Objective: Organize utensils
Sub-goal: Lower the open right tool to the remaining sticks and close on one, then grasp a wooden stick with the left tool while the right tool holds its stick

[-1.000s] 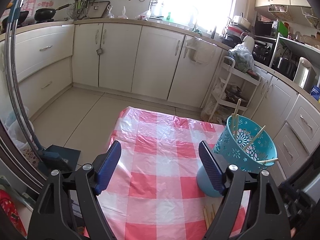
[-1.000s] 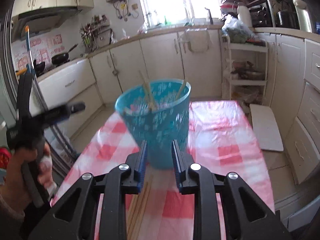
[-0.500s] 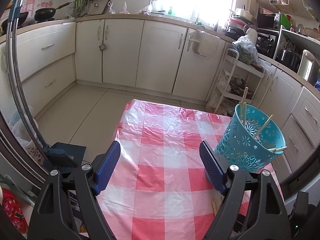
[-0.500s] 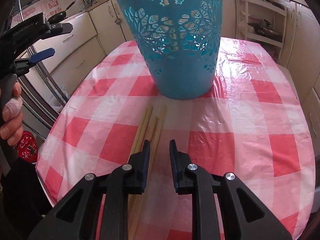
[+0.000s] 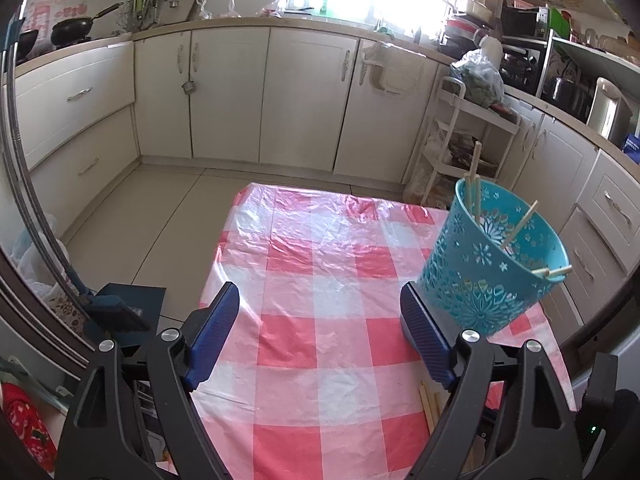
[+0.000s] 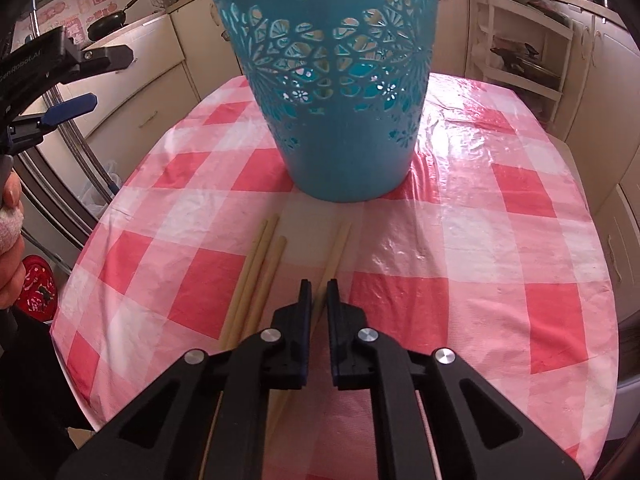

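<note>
- A single pale wooden chopstick (image 6: 335,254) is clamped between the jaws of the right gripper (image 6: 319,294), which have just been closing onto it. It lies on the pink-and-white checked plastic tablecloth (image 6: 500,240) near the front edge, its far tip pointing at the base of the basket.
- The chopstick is judged light, stiff and smooth; a grip near one end is likely to let it pivot, so hold toward the middle is preferred.
- Three more pale wooden chopsticks (image 6: 256,276) lie side by side just left of the held one, apart from it and not gripped.
- The turquoise perforated plastic basket (image 6: 336,92) stands upright just beyond the chopstick tips. In the left wrist view, several chopsticks (image 5: 516,230) lean inside it against the rim.
- The basket is judged light and liable to tip if its rim is struck during insertion.
- The left gripper (image 5: 320,328) is spread wide and empty, above the tablecloth beside the basket.
- The tablecloth film is wrinkled and probably slippery.
</note>
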